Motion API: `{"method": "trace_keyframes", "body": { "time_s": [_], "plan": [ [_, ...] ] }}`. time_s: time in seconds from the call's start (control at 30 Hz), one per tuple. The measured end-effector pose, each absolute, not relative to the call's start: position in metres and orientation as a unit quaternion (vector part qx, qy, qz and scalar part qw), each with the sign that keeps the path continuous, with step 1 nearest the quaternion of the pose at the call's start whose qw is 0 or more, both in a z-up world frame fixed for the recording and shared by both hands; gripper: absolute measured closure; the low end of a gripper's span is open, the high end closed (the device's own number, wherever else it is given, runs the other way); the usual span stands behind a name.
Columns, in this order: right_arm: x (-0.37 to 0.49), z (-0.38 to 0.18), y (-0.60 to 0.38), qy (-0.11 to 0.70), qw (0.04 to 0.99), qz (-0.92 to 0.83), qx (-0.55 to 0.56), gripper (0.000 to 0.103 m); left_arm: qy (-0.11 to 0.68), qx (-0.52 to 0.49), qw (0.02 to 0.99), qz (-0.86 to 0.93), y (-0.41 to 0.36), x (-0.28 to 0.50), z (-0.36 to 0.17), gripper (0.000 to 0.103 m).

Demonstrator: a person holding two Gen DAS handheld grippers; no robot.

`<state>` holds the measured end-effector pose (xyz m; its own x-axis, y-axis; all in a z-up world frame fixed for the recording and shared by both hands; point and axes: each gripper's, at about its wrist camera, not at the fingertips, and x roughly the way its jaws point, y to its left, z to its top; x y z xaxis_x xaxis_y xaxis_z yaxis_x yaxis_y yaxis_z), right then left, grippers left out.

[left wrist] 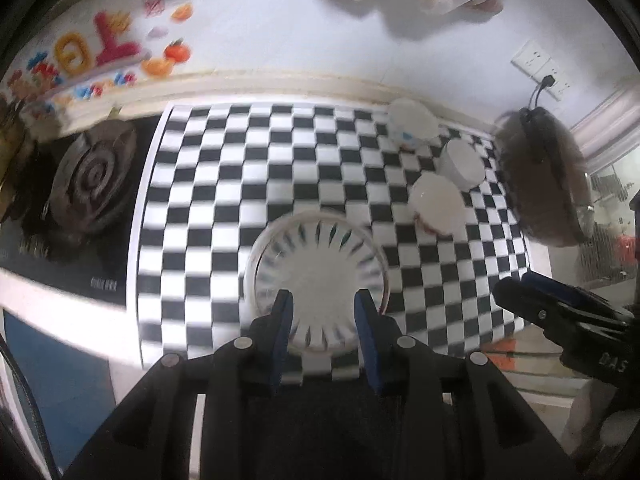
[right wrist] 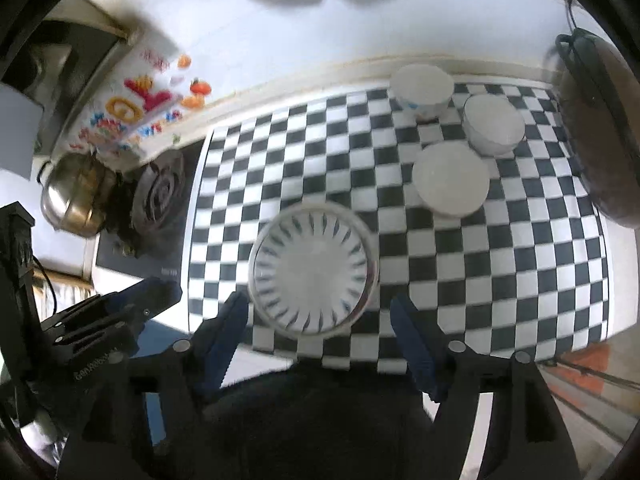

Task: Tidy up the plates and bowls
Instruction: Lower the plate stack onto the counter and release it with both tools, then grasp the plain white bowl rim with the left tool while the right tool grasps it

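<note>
Plate (left wrist: 320,280) near the counter's (right wrist: 520,280) front edge.
Both grippers, left (left wrist: 323,308) and right (right wrist: 318,316), hover with fingers apart (three bowls (right wrist: 451,178) toward the back).

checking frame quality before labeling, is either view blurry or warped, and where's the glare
Left wrist view: motion blur smears the checkered mat and wall stickers; fisheye bends the squares. Right wrist view: patterned plate and three bowls slightly soft; bright washed-out wall up top.
</note>
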<state>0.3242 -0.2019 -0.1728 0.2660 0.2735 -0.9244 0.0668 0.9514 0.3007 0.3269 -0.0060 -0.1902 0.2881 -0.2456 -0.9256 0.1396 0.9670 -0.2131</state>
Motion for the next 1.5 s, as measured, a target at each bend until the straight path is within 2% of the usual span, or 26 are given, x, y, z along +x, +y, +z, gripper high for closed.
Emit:
{"method": "trace_keyframes", "body": {
  "time_s": [0.23, 0.5, 0.63, 0.87, 0.93, 0.97, 1.03, 1.5],
  "plan": [
    [0.358, -0.213, -0.275, 0.604, 0.780, -0.011, 0.163, 0.026, 0.583, -0.056, 0.794, -0.162, -0.053, 0.396, -0.225, 0.072],
    [0.418, -0.293, -0.361, 0.628, 0.759, -0.047, 0.168, 0.030, 0.675, -0.077, 0.710, -0.183, -0.140, 0.463, -0.318, 0.072],
    [0.450, -0.342, -0.389, 0.654, 0.737, -0.040, 0.167, 0.042, 0.707, -0.093, 0.678, -0.179, -0.176, 0.483, -0.357, 0.072],
    [0.484, -0.402, -0.406, 0.692, 0.701, 0.003, 0.170, 0.072, 0.732, -0.097, 0.658, -0.150, -0.203, 0.505, -0.398, 0.073],
    [0.487, -0.409, -0.404, 0.697, 0.696, 0.013, 0.170, 0.081, 0.732, -0.104, 0.655, -0.153, -0.205, 0.506, -0.404, 0.087],
    [0.489, -0.415, -0.403, 0.701, 0.691, 0.019, 0.175, 0.087, 0.733, -0.102, 0.656, -0.150, -0.206, 0.506, -0.405, 0.088],
    [0.490, -0.419, -0.399, 0.702, 0.688, 0.032, 0.180, 0.093, 0.734, -0.093, 0.655, -0.155, -0.208, 0.505, -0.404, 0.088],
    [0.447, -0.385, -0.390, 0.705, 0.690, 0.057, 0.156, 0.093, 0.726, -0.052, 0.663, -0.173, -0.213, 0.451, -0.366, 0.088]
  ]
}}
